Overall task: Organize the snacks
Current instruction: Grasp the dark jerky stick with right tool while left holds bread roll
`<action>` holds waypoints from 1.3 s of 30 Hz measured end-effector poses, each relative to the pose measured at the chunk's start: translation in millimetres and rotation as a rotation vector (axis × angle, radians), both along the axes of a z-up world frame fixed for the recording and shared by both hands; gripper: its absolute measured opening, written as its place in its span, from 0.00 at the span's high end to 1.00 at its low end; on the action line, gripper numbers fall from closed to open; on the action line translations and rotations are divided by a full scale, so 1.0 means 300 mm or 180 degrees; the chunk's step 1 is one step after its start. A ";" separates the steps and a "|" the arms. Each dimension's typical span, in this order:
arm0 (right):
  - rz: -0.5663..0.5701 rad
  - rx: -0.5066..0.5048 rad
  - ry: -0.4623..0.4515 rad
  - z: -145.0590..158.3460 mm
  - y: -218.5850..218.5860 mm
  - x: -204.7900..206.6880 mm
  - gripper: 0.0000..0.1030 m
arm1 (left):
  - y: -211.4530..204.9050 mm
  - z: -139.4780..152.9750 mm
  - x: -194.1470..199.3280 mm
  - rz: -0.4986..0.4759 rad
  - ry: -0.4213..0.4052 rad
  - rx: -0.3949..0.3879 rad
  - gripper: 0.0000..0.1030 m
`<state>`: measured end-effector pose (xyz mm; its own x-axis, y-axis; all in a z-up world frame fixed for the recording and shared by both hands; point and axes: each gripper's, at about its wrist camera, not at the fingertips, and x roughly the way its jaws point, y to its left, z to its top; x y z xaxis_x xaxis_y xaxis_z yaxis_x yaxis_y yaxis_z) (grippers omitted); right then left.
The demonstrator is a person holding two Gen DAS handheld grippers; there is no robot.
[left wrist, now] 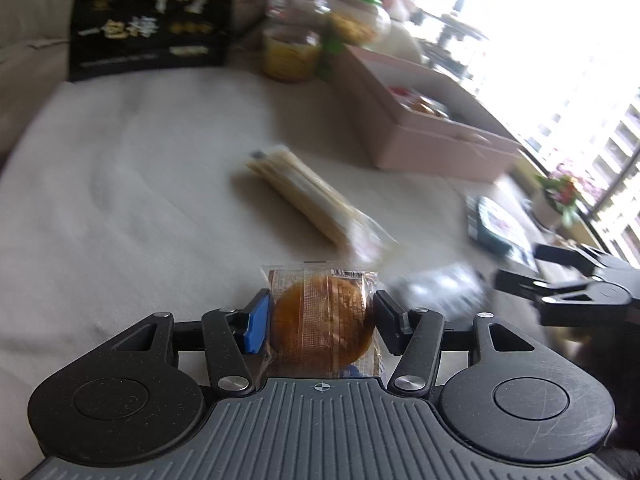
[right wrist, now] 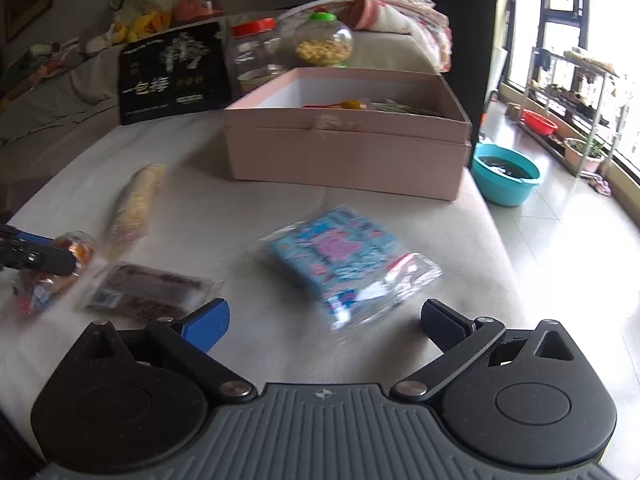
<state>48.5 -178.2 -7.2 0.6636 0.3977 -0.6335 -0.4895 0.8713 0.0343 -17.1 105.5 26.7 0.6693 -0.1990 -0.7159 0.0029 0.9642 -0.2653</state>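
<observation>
A round brown cookie in a clear wrapper (left wrist: 320, 328) sits between the pads of my left gripper (left wrist: 322, 308), and both pads press on its sides. The right wrist view shows that gripper (right wrist: 60, 256) at the left edge with the cookie packet (right wrist: 78, 248). My right gripper (right wrist: 324, 316) stands wide open just short of a blue and pink snack packet (right wrist: 340, 260), nothing between its fingers. It also shows at the right as the right gripper (left wrist: 518, 264). A long pale cracker pack (left wrist: 304, 196) (right wrist: 136, 208) and a dark snack pack (right wrist: 144, 288) lie on the white cloth. The pink box (left wrist: 420, 148) (right wrist: 344, 156) holds some snacks.
Behind the box stand a red-lidded jar (right wrist: 254, 52), a green-lidded jar (right wrist: 324, 40) and a black printed bag (right wrist: 172, 72). The table's right edge drops to a tiled floor with a teal basin (right wrist: 506, 178). A sofa with toys lies beyond.
</observation>
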 end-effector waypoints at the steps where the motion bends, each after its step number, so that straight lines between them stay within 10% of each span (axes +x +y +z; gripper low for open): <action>1: 0.0048 -0.0032 -0.0055 0.011 0.015 -0.022 0.02 | -0.012 0.001 -0.011 -0.0032 -0.0001 -0.0001 0.41; 6: 0.0554 -0.0161 -0.0331 0.061 0.102 -0.109 0.02 | -0.034 0.022 -0.038 -0.0017 -0.0096 0.0126 0.41; 22: 0.1787 -0.0231 0.0417 0.046 0.328 -0.137 0.18 | 0.063 -0.001 -0.087 0.0243 -0.0005 -0.0177 0.42; 29: 0.1822 -0.0373 0.0256 0.034 0.430 -0.143 0.24 | 0.114 0.024 -0.112 0.0444 -0.0072 -0.0118 0.42; 33: 0.1991 -0.0431 0.0181 0.052 0.456 -0.175 0.56 | 0.138 0.022 -0.124 0.0533 -0.0029 -0.0109 0.42; 39: 0.1631 -0.0427 0.0289 0.063 0.333 -0.159 0.60 | 0.057 0.008 -0.108 0.0223 0.0028 -0.0102 0.42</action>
<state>0.7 -78.2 11.6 0.3459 0.5679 -0.7469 -0.8534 0.5212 0.0011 -49.4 122.5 28.9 0.6760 -0.1747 -0.7158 -0.0668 0.9529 -0.2957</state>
